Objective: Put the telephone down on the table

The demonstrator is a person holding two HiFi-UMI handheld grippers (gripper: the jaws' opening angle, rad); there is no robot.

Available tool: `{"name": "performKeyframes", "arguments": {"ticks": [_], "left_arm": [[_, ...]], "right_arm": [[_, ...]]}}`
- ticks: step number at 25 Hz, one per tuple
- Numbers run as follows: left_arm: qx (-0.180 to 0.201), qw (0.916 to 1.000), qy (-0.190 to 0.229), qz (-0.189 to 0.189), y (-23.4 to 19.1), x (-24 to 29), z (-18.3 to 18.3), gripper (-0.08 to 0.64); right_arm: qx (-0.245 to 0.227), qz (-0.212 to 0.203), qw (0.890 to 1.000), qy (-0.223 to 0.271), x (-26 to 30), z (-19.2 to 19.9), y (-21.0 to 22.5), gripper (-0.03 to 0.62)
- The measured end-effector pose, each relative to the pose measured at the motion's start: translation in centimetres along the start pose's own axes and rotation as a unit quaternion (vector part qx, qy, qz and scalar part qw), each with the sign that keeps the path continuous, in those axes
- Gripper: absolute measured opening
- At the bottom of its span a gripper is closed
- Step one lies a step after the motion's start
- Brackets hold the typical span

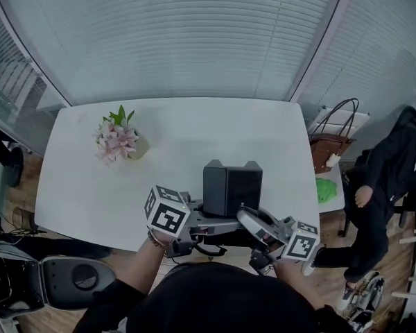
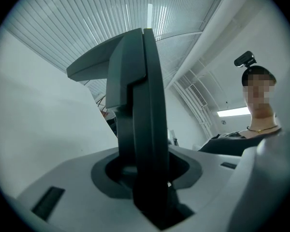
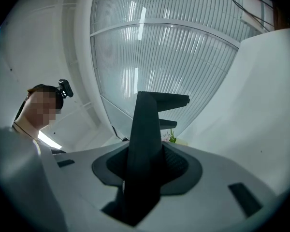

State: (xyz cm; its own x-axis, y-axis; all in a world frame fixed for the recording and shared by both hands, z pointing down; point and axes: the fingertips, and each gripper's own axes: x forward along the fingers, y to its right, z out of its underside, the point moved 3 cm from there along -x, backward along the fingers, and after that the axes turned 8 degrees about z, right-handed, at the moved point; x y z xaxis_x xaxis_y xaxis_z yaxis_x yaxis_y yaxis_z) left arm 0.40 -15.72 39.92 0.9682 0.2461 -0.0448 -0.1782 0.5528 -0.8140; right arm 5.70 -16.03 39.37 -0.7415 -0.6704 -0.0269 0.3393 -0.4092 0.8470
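The telephone (image 1: 232,186) is a black boxy unit with two small points on its top edge, hanging over the front edge of the white table (image 1: 90,186). My left gripper (image 1: 202,214) meets its lower left side and my right gripper (image 1: 248,217) its lower right side. Both are shut on it. In the left gripper view, the left gripper (image 2: 135,86) shows as a dark upright shape rising from a grey shell. The right gripper (image 3: 150,112) looks the same in the right gripper view. In both views jaws and telephone merge, so I cannot separate them.
A pot of pink flowers (image 1: 118,141) stands at the table's left. Right of the table a brown handbag (image 1: 333,141) sits on a white seat, with a green object (image 1: 326,189) below and a seated person (image 1: 388,179). A grey machine (image 1: 55,279) lies on the floor lower left.
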Motion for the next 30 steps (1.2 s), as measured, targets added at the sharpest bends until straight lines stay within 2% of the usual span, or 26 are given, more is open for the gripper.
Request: {"name": "performKeyframes", "arguments": {"ticks": [10,30], "left_arm": [[-0.026,0.9996,-0.007,0.007,-4.5,-1.4,-1.8,0.178],[-0.053,0.9985,-0.001,-0.016,-10.1,1.6,-2.7,0.179]], "right_arm": [[0.02,0.022,1.0,0.004,2.9,-1.0,4.0,0.161],[0.053,0.024,0.998,-0.027,2.1,-3.4,9.9,0.161]]}}
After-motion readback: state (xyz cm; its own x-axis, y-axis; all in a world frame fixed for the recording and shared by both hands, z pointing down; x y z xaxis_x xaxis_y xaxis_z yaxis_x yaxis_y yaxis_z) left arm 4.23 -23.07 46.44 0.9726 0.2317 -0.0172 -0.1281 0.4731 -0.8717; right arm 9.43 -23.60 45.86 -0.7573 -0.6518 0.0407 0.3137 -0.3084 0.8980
